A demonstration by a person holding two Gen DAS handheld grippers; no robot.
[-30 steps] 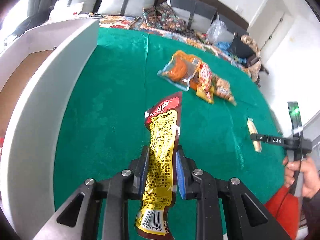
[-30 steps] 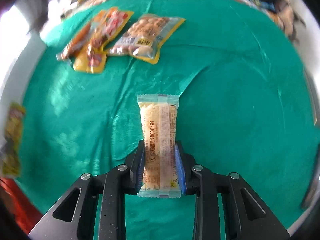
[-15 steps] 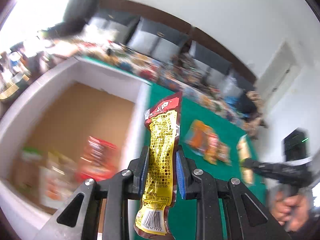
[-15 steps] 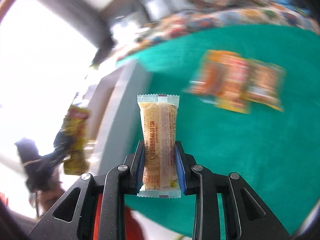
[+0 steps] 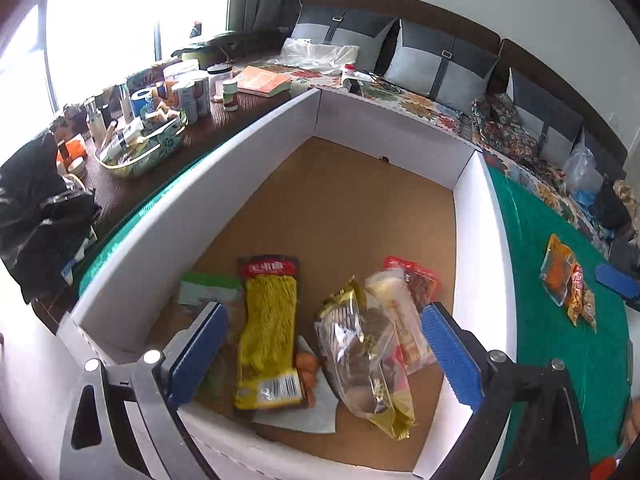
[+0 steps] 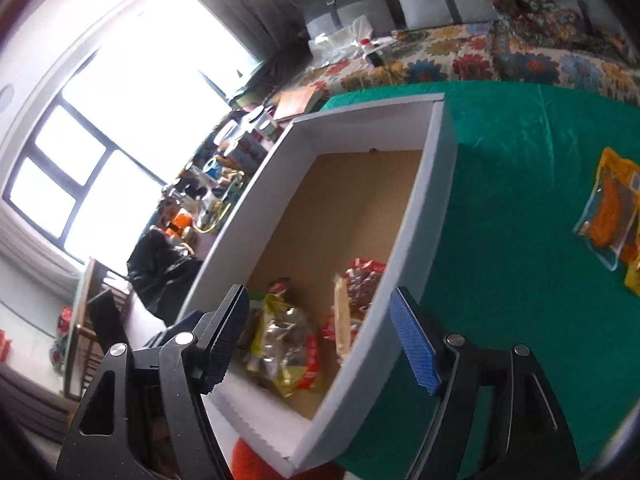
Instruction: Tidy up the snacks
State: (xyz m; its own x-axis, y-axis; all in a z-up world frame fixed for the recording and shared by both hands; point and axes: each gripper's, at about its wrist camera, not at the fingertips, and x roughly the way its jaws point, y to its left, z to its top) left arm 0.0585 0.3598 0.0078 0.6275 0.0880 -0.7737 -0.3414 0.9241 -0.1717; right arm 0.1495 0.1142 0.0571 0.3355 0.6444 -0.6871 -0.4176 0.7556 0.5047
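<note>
A white cardboard box (image 5: 476, 216) with a brown floor stands on the green tablecloth. Several snack packets lie in it: a yellow and red packet (image 5: 270, 332), a gold packet (image 5: 368, 364) and a pale bar (image 5: 400, 316). My left gripper (image 5: 324, 352) is open and empty above them. My right gripper (image 6: 320, 336) is open and empty over the box's near right wall (image 6: 416, 240); the pale bar (image 6: 342, 320) shows on edge inside. Several orange snack packets (image 5: 568, 284) lie on the cloth to the right; they also show in the right wrist view (image 6: 612, 208).
A dark side table with jars and a bowl (image 5: 140, 152) stands left of the box. A black bag (image 5: 36, 208) sits at its near end. A sofa with grey cushions (image 5: 436, 64) and a floral cover runs behind the table.
Both grippers swung from the green cloth over to the box and opened. The yellow and red packet and the pale bar left the jaws and now lie in the box.
</note>
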